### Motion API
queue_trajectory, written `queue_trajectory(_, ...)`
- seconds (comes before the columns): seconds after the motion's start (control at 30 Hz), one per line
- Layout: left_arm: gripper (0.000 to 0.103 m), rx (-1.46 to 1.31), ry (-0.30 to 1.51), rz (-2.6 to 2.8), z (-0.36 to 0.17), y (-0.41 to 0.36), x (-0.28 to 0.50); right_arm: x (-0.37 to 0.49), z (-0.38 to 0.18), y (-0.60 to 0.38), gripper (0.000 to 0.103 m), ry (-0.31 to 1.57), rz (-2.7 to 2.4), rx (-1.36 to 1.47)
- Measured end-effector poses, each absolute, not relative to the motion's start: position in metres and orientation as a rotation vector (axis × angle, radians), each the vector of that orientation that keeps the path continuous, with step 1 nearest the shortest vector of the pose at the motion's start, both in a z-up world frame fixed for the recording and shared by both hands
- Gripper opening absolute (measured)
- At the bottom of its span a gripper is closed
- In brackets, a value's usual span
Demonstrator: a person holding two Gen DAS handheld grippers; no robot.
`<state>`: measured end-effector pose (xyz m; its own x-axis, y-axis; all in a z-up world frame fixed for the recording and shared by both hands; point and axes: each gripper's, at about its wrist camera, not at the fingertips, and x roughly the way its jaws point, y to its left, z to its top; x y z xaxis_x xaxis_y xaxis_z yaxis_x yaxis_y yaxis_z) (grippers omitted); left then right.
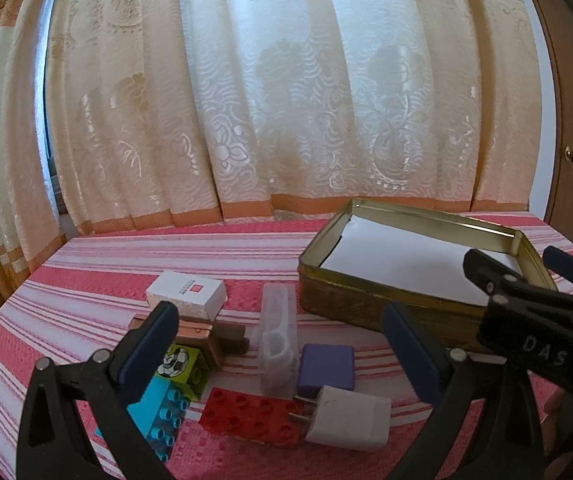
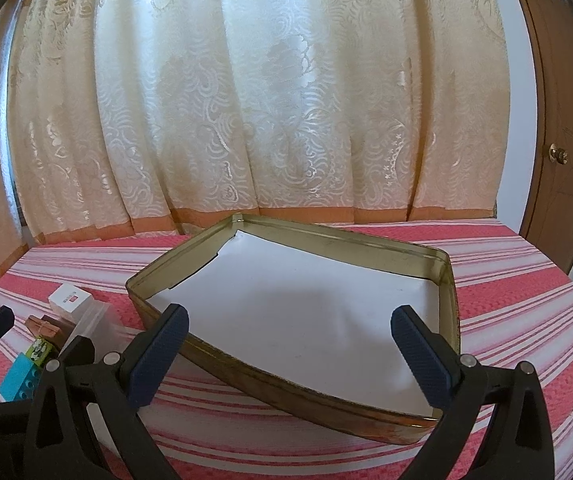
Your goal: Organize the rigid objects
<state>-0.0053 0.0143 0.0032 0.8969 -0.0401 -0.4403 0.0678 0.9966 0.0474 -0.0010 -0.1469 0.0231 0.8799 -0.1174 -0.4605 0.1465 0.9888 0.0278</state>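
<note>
A cluster of small objects lies on the striped cloth in the left wrist view: a white charger plug (image 1: 350, 420), a purple block (image 1: 327, 366), a red studded brick (image 1: 252, 416), a blue brick (image 1: 164, 416), a green football brick (image 1: 182, 364), a brown piece (image 1: 210, 336), a clear plastic case (image 1: 278, 340) and a small white box (image 1: 188, 294). My left gripper (image 1: 282, 356) hangs open over them, holding nothing. A gold tin (image 2: 452, 280) lined with white paper sits to the right. My right gripper (image 2: 290, 356) is open above the tin's near rim, empty.
The pink and white striped cloth (image 2: 526, 308) covers the table. A cream patterned curtain (image 1: 286, 100) hangs along the far edge. A brown wooden door (image 2: 562, 140) with a knob stands at the right. The right gripper's black body (image 1: 526, 312) shows in the left wrist view.
</note>
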Motion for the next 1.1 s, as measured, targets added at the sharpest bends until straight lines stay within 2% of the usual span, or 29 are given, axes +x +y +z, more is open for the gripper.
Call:
queue_trajectory(0.7,0.103,0.064,0.471,0.040,0.014,0.038,-0.026,-0.004,0.023,-0.136,0.102,0.475,0.009,0.076)
queue_trajectory(1.1,0.103,0.022,0.550,0.119,0.012,0.094,-0.070,-0.010,0.016,-0.100,0.100,0.514,0.250,-0.029)
